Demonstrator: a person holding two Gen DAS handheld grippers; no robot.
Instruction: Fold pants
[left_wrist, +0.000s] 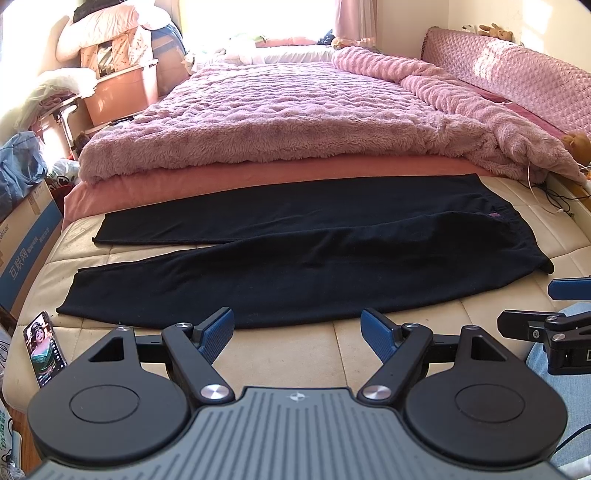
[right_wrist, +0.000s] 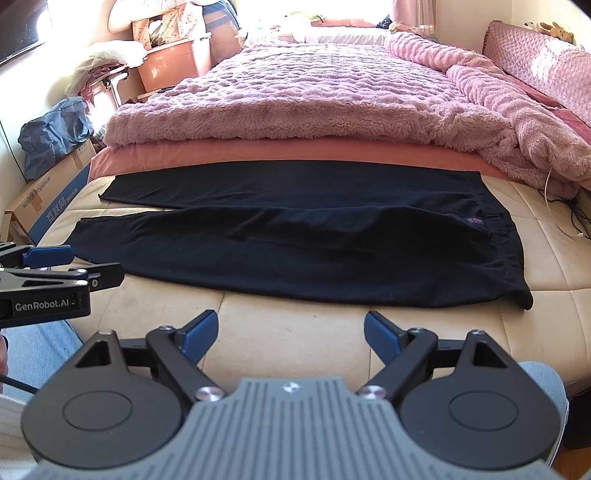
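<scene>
Black pants (left_wrist: 303, 254) lie flat across the cream mattress (left_wrist: 295, 354), waistband at the right, both legs running left and spread slightly apart. They also show in the right wrist view (right_wrist: 303, 243). My left gripper (left_wrist: 297, 334) is open and empty, hovering just short of the near leg's edge. My right gripper (right_wrist: 290, 334) is open and empty, short of the pants' near edge toward the waistband corner (right_wrist: 524, 299). Each gripper shows at the other view's edge: the right gripper in the left wrist view (left_wrist: 554, 325), the left gripper in the right wrist view (right_wrist: 51, 280).
A pink fluffy blanket (left_wrist: 280, 122) and a pink sheet (left_wrist: 258, 173) cover the bed behind the pants. A phone (left_wrist: 44, 347) lies at the mattress's left front corner. Cardboard boxes (left_wrist: 26, 240), a blue bag and bins stand left. Cables (left_wrist: 554, 199) lie at right.
</scene>
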